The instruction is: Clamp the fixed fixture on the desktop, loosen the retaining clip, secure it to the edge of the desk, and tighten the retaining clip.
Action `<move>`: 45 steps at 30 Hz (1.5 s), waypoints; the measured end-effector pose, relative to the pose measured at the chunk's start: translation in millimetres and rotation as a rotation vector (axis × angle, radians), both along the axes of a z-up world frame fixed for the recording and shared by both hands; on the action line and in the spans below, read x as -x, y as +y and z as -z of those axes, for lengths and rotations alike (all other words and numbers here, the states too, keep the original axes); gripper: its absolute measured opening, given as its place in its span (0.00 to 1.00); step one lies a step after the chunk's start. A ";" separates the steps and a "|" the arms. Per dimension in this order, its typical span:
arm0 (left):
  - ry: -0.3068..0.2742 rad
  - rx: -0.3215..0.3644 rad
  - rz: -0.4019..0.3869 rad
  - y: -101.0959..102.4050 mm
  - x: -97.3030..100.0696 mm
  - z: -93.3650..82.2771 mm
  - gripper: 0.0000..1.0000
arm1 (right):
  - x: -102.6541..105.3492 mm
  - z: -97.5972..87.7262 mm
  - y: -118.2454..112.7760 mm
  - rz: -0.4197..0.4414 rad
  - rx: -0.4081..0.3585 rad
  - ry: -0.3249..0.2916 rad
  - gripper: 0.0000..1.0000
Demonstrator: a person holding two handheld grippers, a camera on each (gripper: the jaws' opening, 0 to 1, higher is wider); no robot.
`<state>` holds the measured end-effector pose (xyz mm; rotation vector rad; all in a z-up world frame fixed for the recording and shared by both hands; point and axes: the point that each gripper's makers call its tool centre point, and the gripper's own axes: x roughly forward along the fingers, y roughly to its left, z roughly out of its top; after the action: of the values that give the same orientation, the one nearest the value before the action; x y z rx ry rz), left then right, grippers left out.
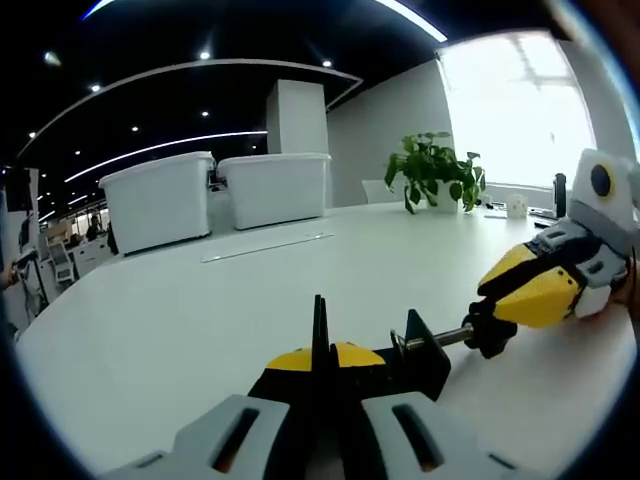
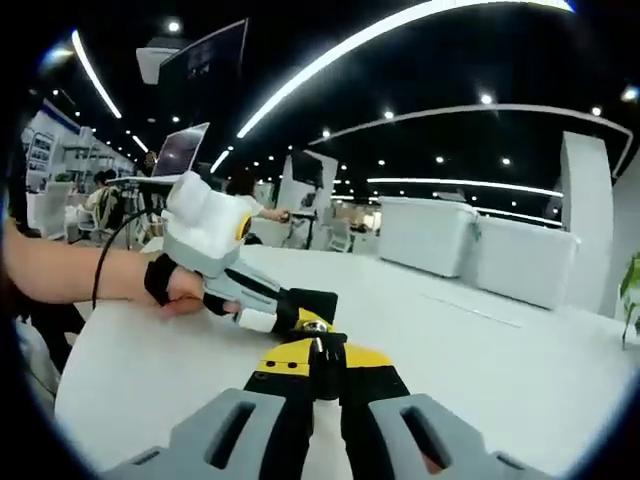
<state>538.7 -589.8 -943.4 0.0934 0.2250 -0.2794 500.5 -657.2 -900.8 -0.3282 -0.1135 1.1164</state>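
Observation:
A black clamp fixture [image 1: 420, 362] sits low over the white desk [image 1: 200, 320], and my left gripper [image 1: 320, 352] is shut on its body. A threaded screw [image 1: 448, 338] runs right from the clamp to a black knob [image 1: 490, 330]. My right gripper [image 1: 512, 296] comes in from the right, its yellow jaws shut on that knob. In the right gripper view, my right gripper [image 2: 318, 362] is closed around the knob [image 2: 318, 345]. Beyond it the left gripper [image 2: 262, 312], held by a hand, grips the clamp [image 2: 312, 303].
Two white storage bins [image 1: 215, 195] stand at the far side of the desk, and a potted plant [image 1: 432, 170] stands at the back right. A thin strip [image 1: 265, 247] lies on the desk. Behind the person's forearm [image 2: 70, 270] are monitors [image 2: 185, 150] and office desks.

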 end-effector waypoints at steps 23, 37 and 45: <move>0.006 0.009 0.000 -0.9 -1.6 0.3 0.05 | -0.8 -13.5 -5.7 0.026 -0.123 0.152 0.26; 0.001 0.002 -0.003 -1.4 -0.7 0.5 0.05 | -17.2 14.4 -14.0 0.011 -0.222 0.611 0.22; 0.003 0.003 -0.001 -1.9 -0.5 0.8 0.05 | -11.2 21.6 -5.0 -0.016 -0.189 0.646 0.20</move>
<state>539.3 -591.8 -944.2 0.0897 0.2272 -0.2785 511.7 -662.2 -922.4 0.2100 0.3489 1.1696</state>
